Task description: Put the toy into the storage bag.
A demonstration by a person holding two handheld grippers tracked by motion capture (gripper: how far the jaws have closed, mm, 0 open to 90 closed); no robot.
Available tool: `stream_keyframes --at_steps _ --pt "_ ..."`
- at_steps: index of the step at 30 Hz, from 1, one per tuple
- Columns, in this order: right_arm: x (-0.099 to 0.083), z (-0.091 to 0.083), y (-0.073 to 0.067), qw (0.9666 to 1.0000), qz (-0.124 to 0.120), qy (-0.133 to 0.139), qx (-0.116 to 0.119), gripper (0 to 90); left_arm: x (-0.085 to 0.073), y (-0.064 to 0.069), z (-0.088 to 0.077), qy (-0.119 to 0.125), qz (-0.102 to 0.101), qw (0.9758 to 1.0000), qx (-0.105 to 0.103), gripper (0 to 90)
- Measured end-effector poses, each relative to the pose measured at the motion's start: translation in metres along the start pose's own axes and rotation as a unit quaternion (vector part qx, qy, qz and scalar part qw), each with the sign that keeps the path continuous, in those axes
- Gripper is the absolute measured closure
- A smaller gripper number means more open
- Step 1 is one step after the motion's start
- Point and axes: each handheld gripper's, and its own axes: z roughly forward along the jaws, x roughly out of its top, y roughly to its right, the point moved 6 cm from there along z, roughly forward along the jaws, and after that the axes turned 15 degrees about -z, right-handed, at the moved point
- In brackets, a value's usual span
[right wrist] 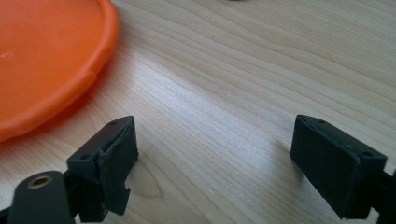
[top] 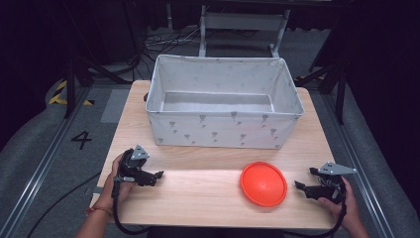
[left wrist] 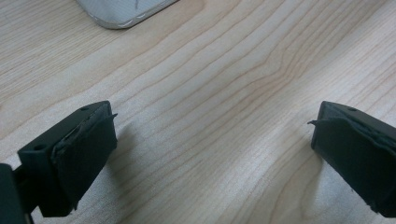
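Nothing is grasped yet. Both the left hand-held gripper (top: 157, 175) and right hand-held gripper (top: 300, 186) rest jaws apart on the light wooden bench (top: 198, 188). The round orange plastic plate (top: 263, 183) lies just beside the right one, before the grey fabric bin (top: 223, 130); likely next, the right closes on its rim.

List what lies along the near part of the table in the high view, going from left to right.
Left hand-held gripper → orange plate → right hand-held gripper. The fabric box sits farther back and spans the middle, so it has no single place in this order.
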Motion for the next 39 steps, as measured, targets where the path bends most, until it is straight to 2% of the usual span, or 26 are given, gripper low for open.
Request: stream_keyframes --at_steps 5,15,19,22,24,27,28,29,33,36,38,39 --pt "0.0 0.0 0.0 1.0 0.0 0.0 0.0 15.2 0.001 -0.002 0.0 0.002 0.01 1.0 0.002 0.5" --pt "-0.001 0.0 0.001 1.0 -0.003 0.0 0.006 15.8 -0.002 -0.001 -0.002 0.001 0.001 1.0 0.004 0.5" --pt "-0.002 -0.004 0.002 0.9999 -0.002 -0.012 0.005 15.7 -0.001 -0.001 -0.002 0.0 0.003 1.0 0.002 0.3" --pt "-0.004 -0.008 0.004 0.9989 -0.017 -0.032 0.03 16.3 -0.001 -0.001 -0.002 0.0 0.007 1.0 0.002 0.2" --pt "-0.002 -0.01 0.006 0.9987 -0.013 -0.032 0.037 20.3 -0.001 -0.001 -0.002 0.0 0.003 1.0 0.002 0.2" --pt "0.011 -0.016 0.007 0.9989 -0.013 -0.01 0.045 21.5 -0.001 -0.001 -0.002 0.0 0.005 1.0 0.001 0.2" --pt "0.011 -0.016 0.007 0.9989 -0.013 -0.01 0.045 21.5 -0.001 -0.001 -0.002 0.0 0.005 1.0 0.001 0.2" --pt "0.02 -0.018 0.006 0.9986 -0.011 0.002 0.052 21.1 -0.001 -0.001 -0.002 0.0 0.005 1.0 0.001 0.2" --pt "0.04 -0.015 -0.003 0.9966 -0.026 0.001 0.078 19.6 -0.001 -0.001 -0.002 0.0 0.002 1.0 0.001 0.2" --pt "0.057 -0.008 -0.01 0.9938 -0.035 0.01 0.105 19.5 -0.001 -0.001 -0.002 0.0 0.002 1.0 0.001 0.2" --pt "0.066 -0.001 -0.016 0.992 -0.048 0.004 0.117 19.2 -0.001 -0.001 -0.002 0.0 0.002 1.0 0.001 0.2" --pt "0.071 0.004 -0.019 0.9899 -0.059 -0.001 0.129 19.3 -0.001 -0.001 -0.002 0.0 0.002 1.0 0.001 0.2"
